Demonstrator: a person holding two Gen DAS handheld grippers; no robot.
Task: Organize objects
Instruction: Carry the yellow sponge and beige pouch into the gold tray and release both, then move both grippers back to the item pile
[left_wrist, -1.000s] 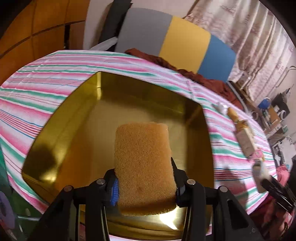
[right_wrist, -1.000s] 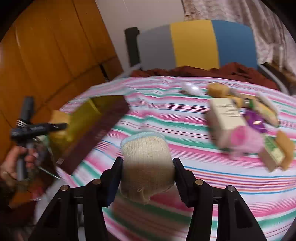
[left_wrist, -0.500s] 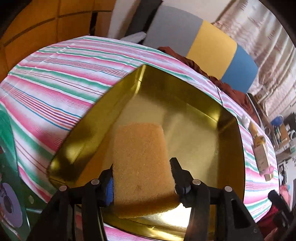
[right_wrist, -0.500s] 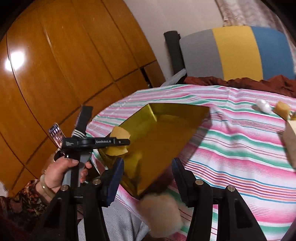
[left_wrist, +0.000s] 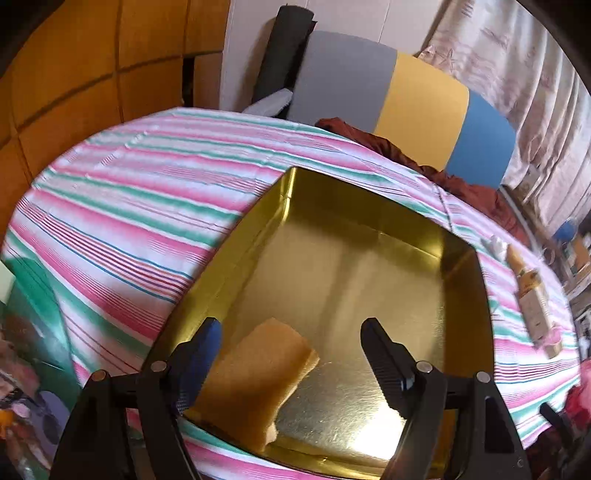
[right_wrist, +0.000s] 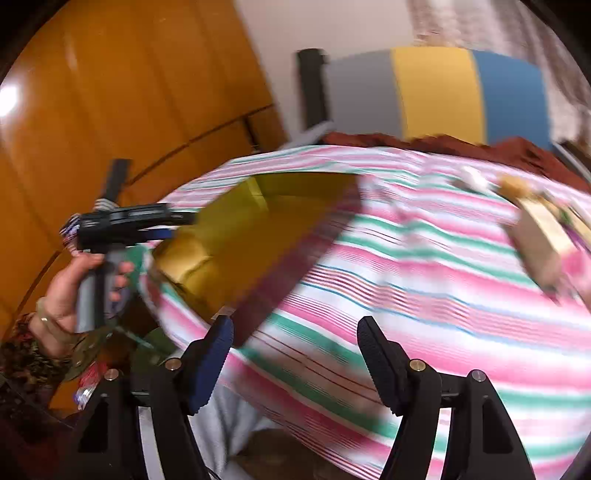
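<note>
A gold tray (left_wrist: 369, 236) sits on the striped tablecloth; it also shows in the right wrist view (right_wrist: 258, 236). My left gripper (left_wrist: 291, 350) is open above the tray's near edge. An orange sponge (left_wrist: 255, 380) lies tilted against the near left wall of the tray, free of the fingers. My right gripper (right_wrist: 295, 354) is open and empty over the near table edge, right of the tray. The left gripper (right_wrist: 147, 221) shows in the right wrist view, held by a hand.
Several small items, a cream box (left_wrist: 535, 306) and a yellow bottle (left_wrist: 517, 258), lie on the cloth at the right. A grey, yellow and blue chair back (left_wrist: 406, 103) stands behind the table. A wooden wall (right_wrist: 110, 110) is at the left.
My left gripper opened and dropped the sponge into the tray. My right gripper opened; the knitted beige object it held fell out of view. The right view swung back to the right.
</note>
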